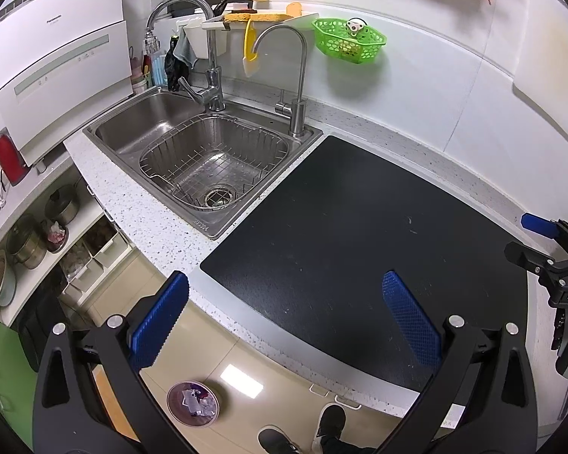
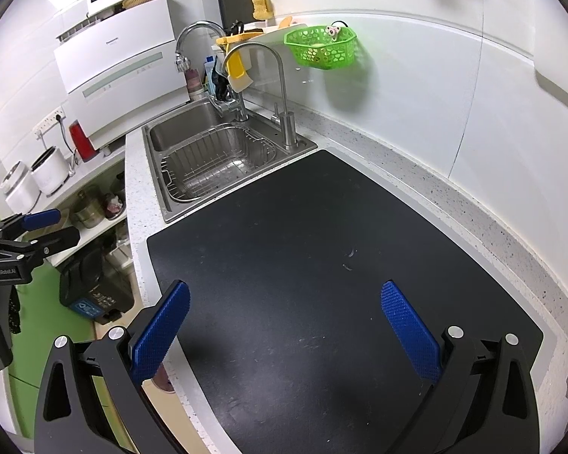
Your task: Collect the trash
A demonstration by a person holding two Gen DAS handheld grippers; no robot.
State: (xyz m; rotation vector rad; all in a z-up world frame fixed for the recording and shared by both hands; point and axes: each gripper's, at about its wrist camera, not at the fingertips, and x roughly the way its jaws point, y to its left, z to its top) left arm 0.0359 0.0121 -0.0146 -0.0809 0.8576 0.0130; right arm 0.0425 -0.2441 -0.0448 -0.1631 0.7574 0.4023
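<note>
Nearest to us, our left gripper (image 1: 286,314) is spread wide with nothing between its blue pads (image 1: 159,317), hanging over the front edge of the counter. Below it on the floor stands a round trash bin (image 1: 192,403) lined with a purple bag, holding crumpled paper and wrapper scraps; that is the only trash we can make out. Two dark shoes (image 1: 303,435) show beside it.

Our right gripper (image 2: 284,325) is likewise wide apart and empty, poised over the black mat (image 2: 322,265), which carries only a few faint specks. Left of the mat, the steel sink (image 1: 132,132) holds a wire basket (image 1: 212,166) with nothing in it that we can see. On the wall, a green plastic basket (image 1: 350,39) holds a small white object we cannot identify. Under the side shelf sit pots (image 1: 26,242) and, seen from the right wrist, a dark bin (image 2: 94,295) on the floor.
</note>
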